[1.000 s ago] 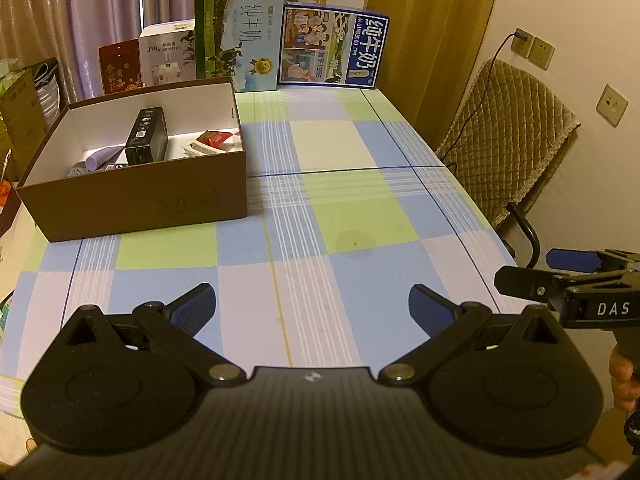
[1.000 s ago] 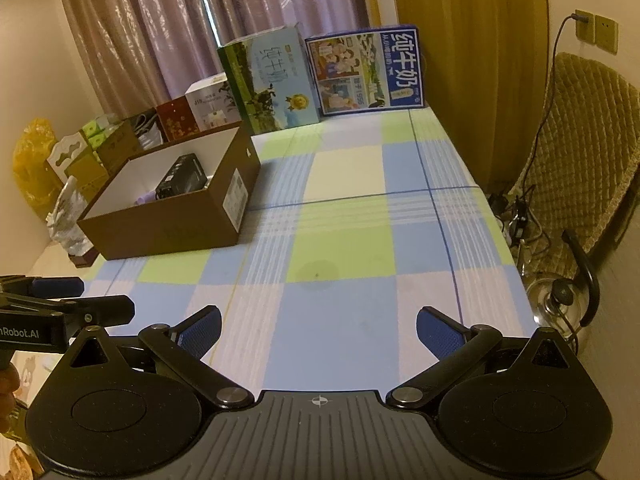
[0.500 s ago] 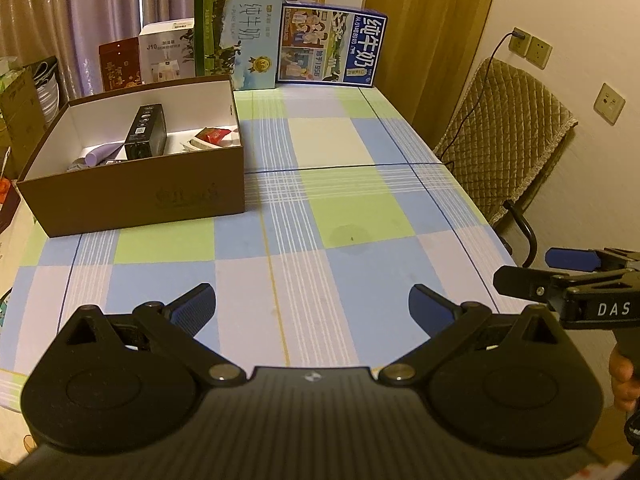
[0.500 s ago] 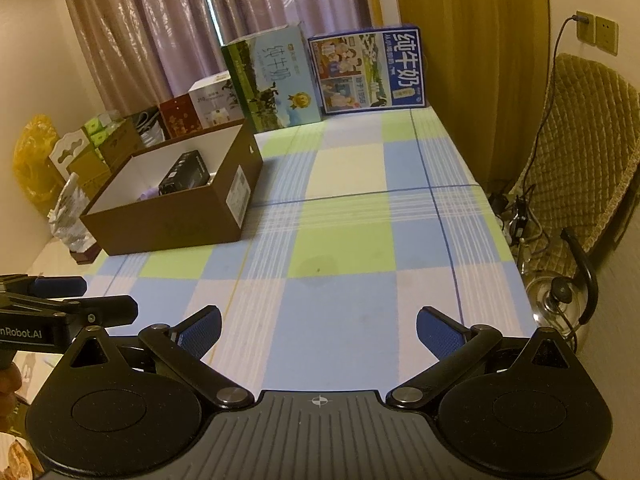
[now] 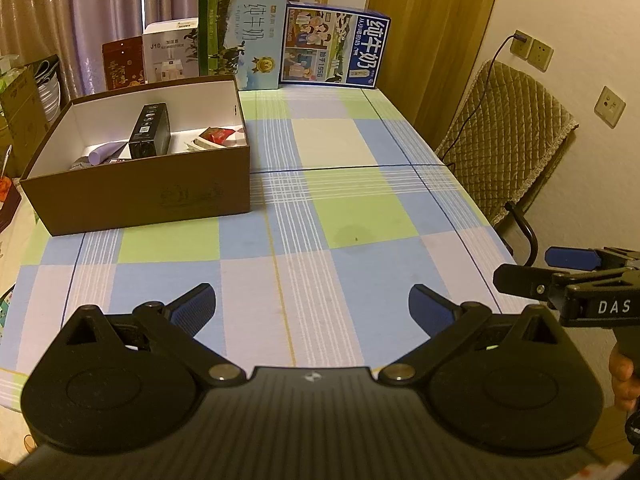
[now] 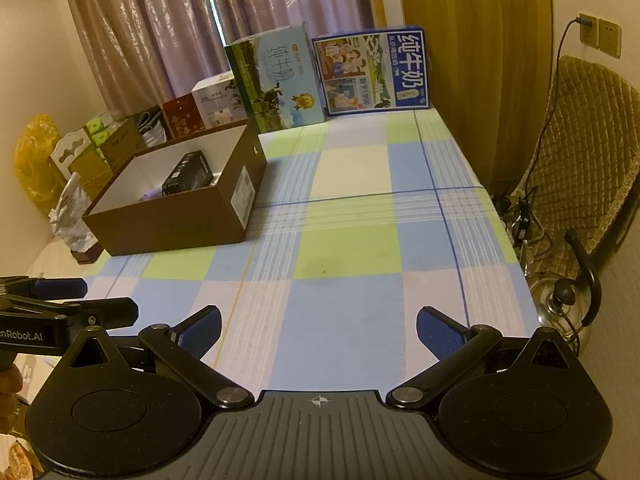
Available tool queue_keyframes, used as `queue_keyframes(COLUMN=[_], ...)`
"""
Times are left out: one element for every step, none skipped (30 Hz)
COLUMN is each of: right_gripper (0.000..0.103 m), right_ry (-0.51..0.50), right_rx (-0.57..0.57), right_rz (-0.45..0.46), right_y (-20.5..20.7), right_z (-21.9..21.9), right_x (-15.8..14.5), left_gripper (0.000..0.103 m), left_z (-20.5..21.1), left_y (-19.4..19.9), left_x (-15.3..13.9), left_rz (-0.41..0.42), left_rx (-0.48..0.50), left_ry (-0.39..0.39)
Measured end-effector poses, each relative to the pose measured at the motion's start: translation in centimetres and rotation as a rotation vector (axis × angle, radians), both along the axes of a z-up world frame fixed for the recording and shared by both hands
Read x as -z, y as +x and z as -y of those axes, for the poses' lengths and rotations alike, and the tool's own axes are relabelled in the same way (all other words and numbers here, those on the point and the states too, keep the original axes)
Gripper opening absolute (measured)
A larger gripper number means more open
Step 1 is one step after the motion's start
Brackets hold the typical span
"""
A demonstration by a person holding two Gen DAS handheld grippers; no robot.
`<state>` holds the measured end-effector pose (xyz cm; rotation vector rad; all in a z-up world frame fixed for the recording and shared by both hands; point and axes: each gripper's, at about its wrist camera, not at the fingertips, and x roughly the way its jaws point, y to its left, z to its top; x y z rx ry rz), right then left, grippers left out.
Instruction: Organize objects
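Observation:
A brown cardboard box [image 5: 136, 196] [image 6: 172, 226] stands on the left of the checked tablecloth [image 5: 352, 184] [image 6: 352, 216]. Inside it lie a black rectangular device [image 5: 150, 130] [image 6: 186, 174], a lilac item [image 5: 105, 152] and a red packet [image 5: 216, 135]. My left gripper [image 5: 312, 306] is open and empty above the table's near edge. My right gripper [image 6: 318, 328] is open and empty too, over the near right part of the cloth. Each gripper shows at the edge of the other's view, the right one [image 5: 560, 272] and the left one [image 6: 76, 300].
Two milk cartons [image 5: 248, 36] [image 5: 336, 52] [image 6: 280, 80] [image 6: 372, 74], a white box [image 5: 170, 54] and a red box [image 5: 122, 64] line the far edge. A padded chair [image 5: 504, 136] [image 6: 580, 152] and a kettle [image 6: 560, 304] stand to the right. Cartons are stacked to the left [image 6: 104, 148].
Both grippers have drawn back slightly from the table; the box now looks a little farther off. Jaws stay open.

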<state>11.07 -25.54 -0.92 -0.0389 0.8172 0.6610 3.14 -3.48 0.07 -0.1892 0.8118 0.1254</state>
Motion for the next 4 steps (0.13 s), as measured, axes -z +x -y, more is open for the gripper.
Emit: queue_keyframes(right_gripper=[0.101,0.101,0.101,0.101], right_ry=[0.000,0.000,0.000,0.000], right_rx=[0.000,0.000,0.000,-0.001], right_rz=[0.000,0.001,0.000,0.000], right_y=[0.00,0.00,0.01,0.00], right_z=[0.00,0.00,-0.01,0.00], right_x=[0.00,0.00,0.00,0.01], left_gripper=[0.101,0.101,0.101,0.101], left_z=[-0.10,-0.11,-0.21,-0.23], left_y=[-0.05,-0.10,-0.12,-0.08], left_x=[-0.01,-0.03,-0.03,-0.04], left_rz=[0.002,0.004,0.005,0.004], left_rx=[-0.001,-0.003,-0.004,-0.006], left_ry=[0.002,0.003,0.003,0.003])
